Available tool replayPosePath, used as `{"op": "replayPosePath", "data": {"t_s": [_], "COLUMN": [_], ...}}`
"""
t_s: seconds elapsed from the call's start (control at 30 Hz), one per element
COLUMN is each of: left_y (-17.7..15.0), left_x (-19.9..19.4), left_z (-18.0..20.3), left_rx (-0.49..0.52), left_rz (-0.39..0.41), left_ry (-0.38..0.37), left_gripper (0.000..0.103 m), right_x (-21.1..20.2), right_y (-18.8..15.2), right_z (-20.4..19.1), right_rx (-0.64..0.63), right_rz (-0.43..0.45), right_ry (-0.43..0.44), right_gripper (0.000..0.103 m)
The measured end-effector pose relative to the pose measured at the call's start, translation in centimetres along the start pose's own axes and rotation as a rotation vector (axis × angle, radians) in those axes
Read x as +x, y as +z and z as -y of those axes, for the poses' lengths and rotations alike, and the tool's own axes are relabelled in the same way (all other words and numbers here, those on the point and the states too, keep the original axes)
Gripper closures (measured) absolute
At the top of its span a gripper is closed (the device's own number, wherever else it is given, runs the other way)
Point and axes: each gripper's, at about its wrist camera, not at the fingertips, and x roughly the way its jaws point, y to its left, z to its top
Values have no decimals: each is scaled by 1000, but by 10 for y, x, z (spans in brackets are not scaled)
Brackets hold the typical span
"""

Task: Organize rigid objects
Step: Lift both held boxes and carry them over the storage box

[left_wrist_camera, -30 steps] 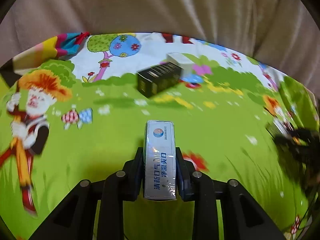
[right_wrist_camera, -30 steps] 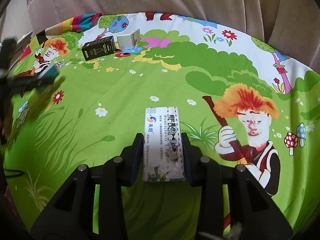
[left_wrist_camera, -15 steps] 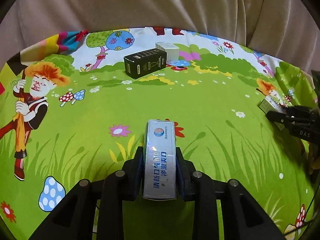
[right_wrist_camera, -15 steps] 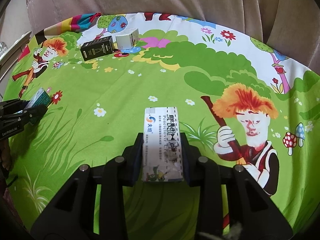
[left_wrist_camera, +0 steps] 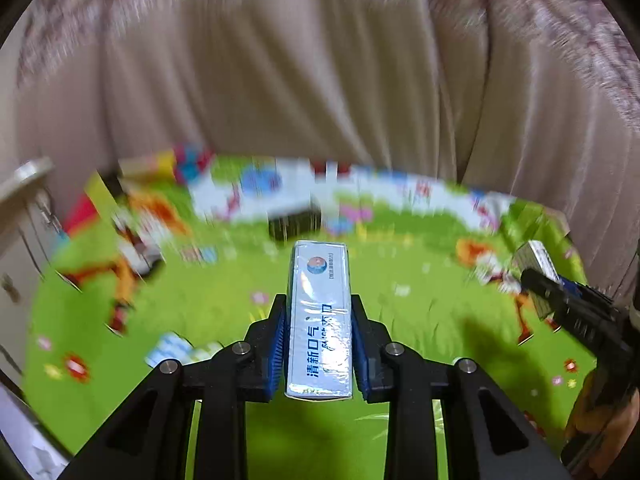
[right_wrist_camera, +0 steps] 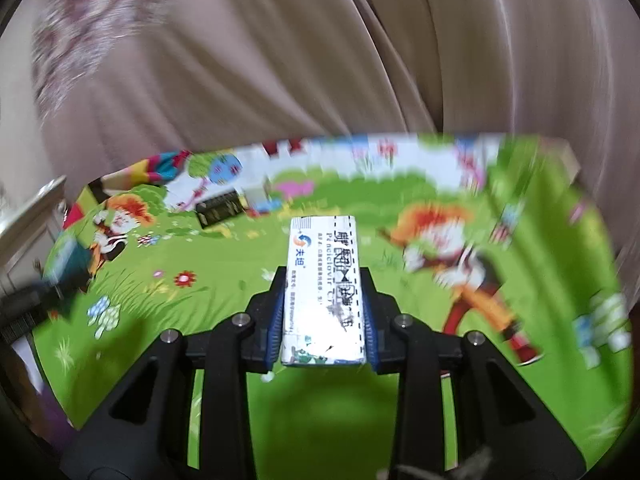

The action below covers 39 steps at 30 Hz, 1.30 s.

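I count four boxes. Two already sit together at the far edge of the bench [right_wrist_camera: 248, 412]: a black box [right_wrist_camera: 220, 211] with a white box [right_wrist_camera: 256, 196] touching its right side. Two are still in the air, nearer me than the black box: my left tool [left_wrist_camera: 319, 350] is clamped on a blue-lettered box [left_wrist_camera: 320, 316], my right tool [right_wrist_camera: 324, 322] on a white medicine box [right_wrist_camera: 324, 288]. I judge the job half done; both must still be set beside the black box.

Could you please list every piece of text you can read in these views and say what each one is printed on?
"清新口气": blue characters on the silver box in the left tool; the rest is lost in glare.
"夫坦": beside the logo on the white box in the right tool.
"Penciclovir C": same white box; its large characters are scuffed.
Black box: blurred, unreadable.
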Motion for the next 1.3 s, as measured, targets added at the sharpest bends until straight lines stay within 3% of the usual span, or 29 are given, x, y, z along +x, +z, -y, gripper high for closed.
{"op": "replayPosePath", "data": {"t_s": [0.27, 0.3, 0.4, 0.67, 0.93, 1.3], "left_y": [38, 43, 50, 52, 46, 23], "left_x": [-109, -118, -138, -168, -177, -196], "left_z": [6, 8, 12, 13, 7, -64], "left_rx": [21, 32, 44, 61, 58, -60], "left_rz": [284, 304, 345, 417, 431, 371], "left_ry": [29, 32, 25, 41, 60, 186], "left_gripper": [73, 73, 73, 73, 73, 73], "right_x": [-134, -151, -177, -201, -216, -208], "right_y": [44, 49, 56, 59, 58, 59], "right_z": [-53, -63, -79, -91, -99, -158], "right_rx": [-135, -167, -196, -217, -244, -340], "right_rz": [376, 435, 505, 571, 586, 487], "right_ry": [19, 10, 25, 32, 59, 275], "right_gripper": [66, 66, 66, 66, 66, 66]}}
